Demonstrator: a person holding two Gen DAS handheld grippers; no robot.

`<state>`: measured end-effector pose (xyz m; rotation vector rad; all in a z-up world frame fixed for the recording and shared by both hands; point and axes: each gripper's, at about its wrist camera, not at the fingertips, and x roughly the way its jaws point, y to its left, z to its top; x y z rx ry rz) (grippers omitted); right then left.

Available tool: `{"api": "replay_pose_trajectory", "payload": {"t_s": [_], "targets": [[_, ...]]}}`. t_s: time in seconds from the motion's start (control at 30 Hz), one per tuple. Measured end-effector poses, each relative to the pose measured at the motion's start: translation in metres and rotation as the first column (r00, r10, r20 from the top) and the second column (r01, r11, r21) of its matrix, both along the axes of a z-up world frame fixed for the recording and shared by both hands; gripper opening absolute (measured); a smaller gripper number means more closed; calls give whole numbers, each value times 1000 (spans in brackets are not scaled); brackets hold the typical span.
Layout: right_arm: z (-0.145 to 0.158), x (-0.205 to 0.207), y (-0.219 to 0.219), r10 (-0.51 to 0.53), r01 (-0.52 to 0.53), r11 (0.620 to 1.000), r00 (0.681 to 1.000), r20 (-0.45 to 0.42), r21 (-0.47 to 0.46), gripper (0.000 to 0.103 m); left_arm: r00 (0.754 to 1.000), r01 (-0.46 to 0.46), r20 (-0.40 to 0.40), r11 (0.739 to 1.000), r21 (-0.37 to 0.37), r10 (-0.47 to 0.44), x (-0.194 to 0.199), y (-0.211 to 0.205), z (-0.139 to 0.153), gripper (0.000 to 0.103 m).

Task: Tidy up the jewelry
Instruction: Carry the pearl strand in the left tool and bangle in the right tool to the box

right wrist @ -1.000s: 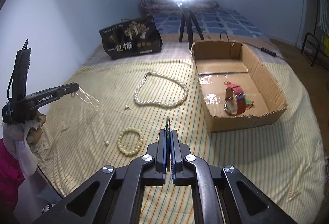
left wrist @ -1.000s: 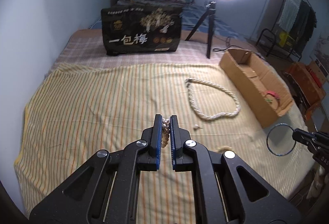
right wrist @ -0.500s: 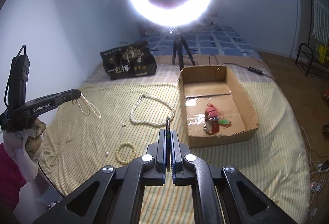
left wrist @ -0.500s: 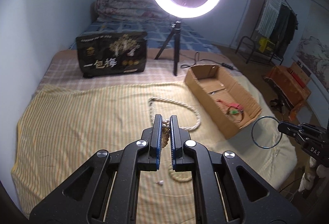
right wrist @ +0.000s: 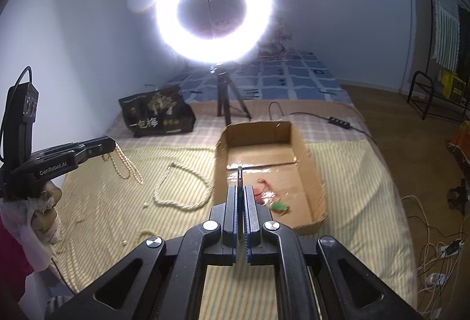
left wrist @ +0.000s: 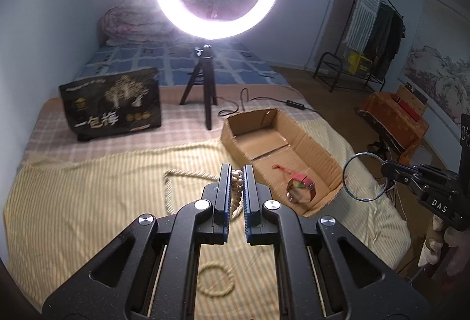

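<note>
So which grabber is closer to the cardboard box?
Right, probably. The right gripper is beside the cardboard box, its bangle at the wall. The left gripper, holding beads, is farther left, beyond the rope necklace.

Matt black plastic on the left tool (left wrist: pixel 235 173), steel rivets glinting, gripping smooth pale beads (left wrist: pixel 236 187). Right tool (right wrist: pixel 241 190) pinches a thin shiny metal bangle (left wrist: pixel 364 176). Raw brown cardboard box (right wrist: pixel 308 173), glossy tape inside. Twisted rope necklace (right wrist: pixel 179 204) on striped woven cloth (left wrist: pixel 88 202).
</note>
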<state>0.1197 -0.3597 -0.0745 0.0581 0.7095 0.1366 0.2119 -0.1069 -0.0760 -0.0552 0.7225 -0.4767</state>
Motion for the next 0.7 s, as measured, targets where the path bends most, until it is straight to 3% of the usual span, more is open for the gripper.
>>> {"api": "replay_pose_trajectory", "payload": {"t_s": [0.47,0.7], "targets": [[-21,63,-29,-11,11,1000,1000,-20,-18,1,999,46,-11,999,-15,-46,74,-69,-8,5],[-42,93,-39,-26,25,999,999,-38,-22,1,998,60,-28,998,3,-60,109,-99,-28,5]]}}
